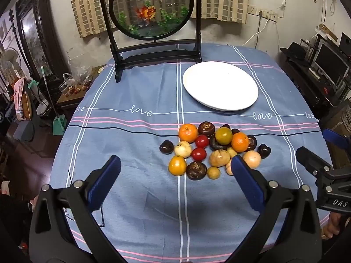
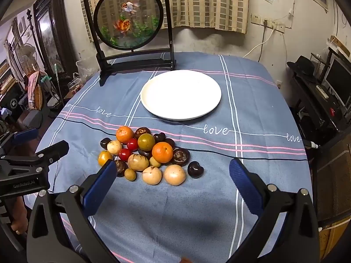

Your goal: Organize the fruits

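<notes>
Fruits (image 1: 209, 150) lie in one tight heap on the surface (image 1: 131, 144), just ahead of both tools. Left tool (image 1: 175, 166) hangs spread wide and empty, the heap lying between its fingertips and slightly beyond; its right finger (image 1: 245, 179) covers the near edge of a pale fruit. Right tool (image 2: 173, 168) is likewise wide apart and holds nothing, with the heap ahead and toward its left finger (image 2: 101, 182), which overlaps a dark brown fruit. Among the heap sit two orange mandarins, two red cherry tomatoes, pale tan round fruits and dark brown ones. Beyond the heap a white plate (image 2: 210, 83) rests bare, and farther still stands a round goldfish screen (image 2: 128, 16) in a black frame.
</notes>
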